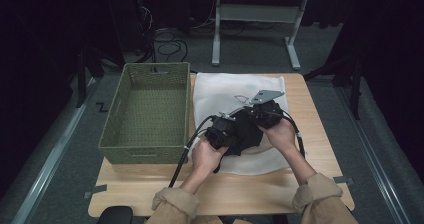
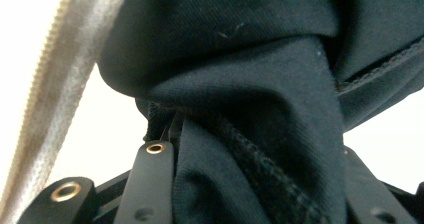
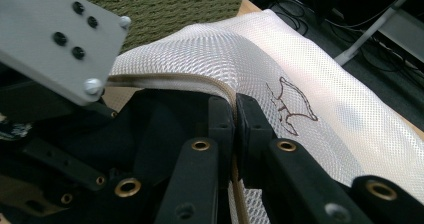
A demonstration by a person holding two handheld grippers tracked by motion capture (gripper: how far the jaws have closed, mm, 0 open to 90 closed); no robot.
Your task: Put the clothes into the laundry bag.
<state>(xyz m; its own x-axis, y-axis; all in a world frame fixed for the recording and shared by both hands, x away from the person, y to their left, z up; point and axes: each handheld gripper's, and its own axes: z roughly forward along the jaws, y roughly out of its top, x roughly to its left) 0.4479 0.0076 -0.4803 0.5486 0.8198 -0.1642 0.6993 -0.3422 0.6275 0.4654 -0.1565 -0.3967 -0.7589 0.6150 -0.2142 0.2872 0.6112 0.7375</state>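
Tongs come first: the right tongs (image 3: 234,129) are pinched tight on the zippered edge of the white mesh bag (image 3: 300,84), lifting that rim off the desk, it seems, so that the mouth gapes. The left tongs (image 2: 260,184) are clamped on a bunch of dark garment (image 2: 240,84), a thick fold of black cloth wedged between the jaws, which stand partly apart because the fabric fills them. Just left of the cloth runs the bag's zipper (image 2: 45,84), so the garment appears to sit at the opening, probably being fed inside.

From the high view, both hands work close together over the near part of the mesh bag (image 1: 220,91), the left tongs (image 1: 222,131) low and near the person, the right tongs (image 1: 265,109) farther along, with the dark garment (image 1: 245,131) bundled between them. The bag lies flat on the wooden desk (image 1: 320,129). A green woven basket (image 1: 145,149) stands just beside the bag on the left.
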